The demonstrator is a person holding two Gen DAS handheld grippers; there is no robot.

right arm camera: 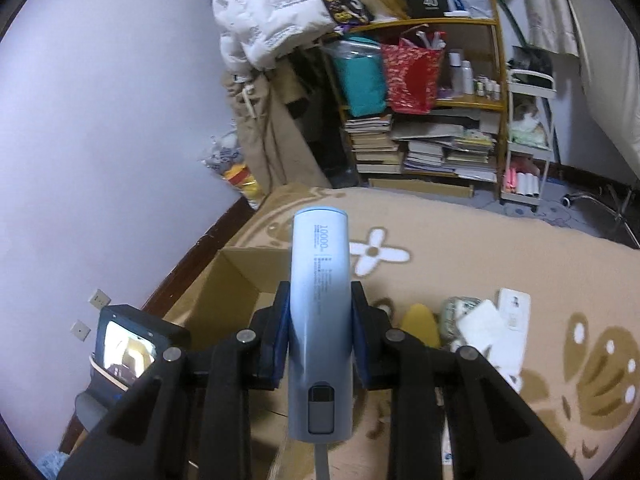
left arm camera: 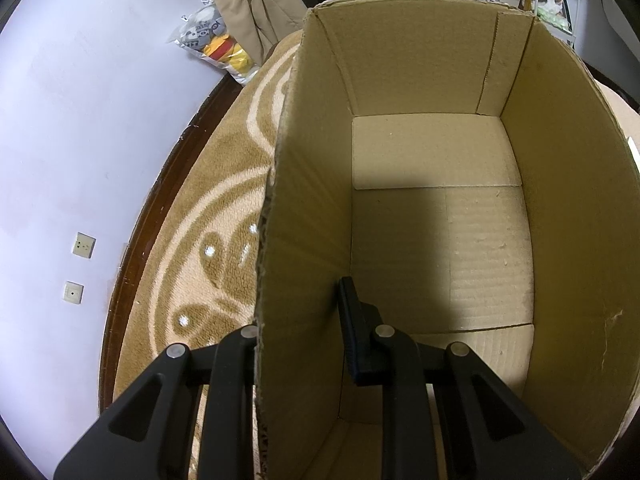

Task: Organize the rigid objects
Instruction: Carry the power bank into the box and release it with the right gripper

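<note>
Carrying the power bank [right arm camera: 319, 320], right tongs [right arm camera: 319, 332] clamp it; left tongs [left arm camera: 298, 344] straddle the cardboard box [left arm camera: 568, 208] wall, grip unclear; next, lower it inside.

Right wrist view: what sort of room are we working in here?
Most likely a lived-in bedroom or spare room at home. A wooden shelf is crammed with stacked books and bags, a white puffer jacket hangs by the wall, and a patterned beige carpet covers the floor.
</note>
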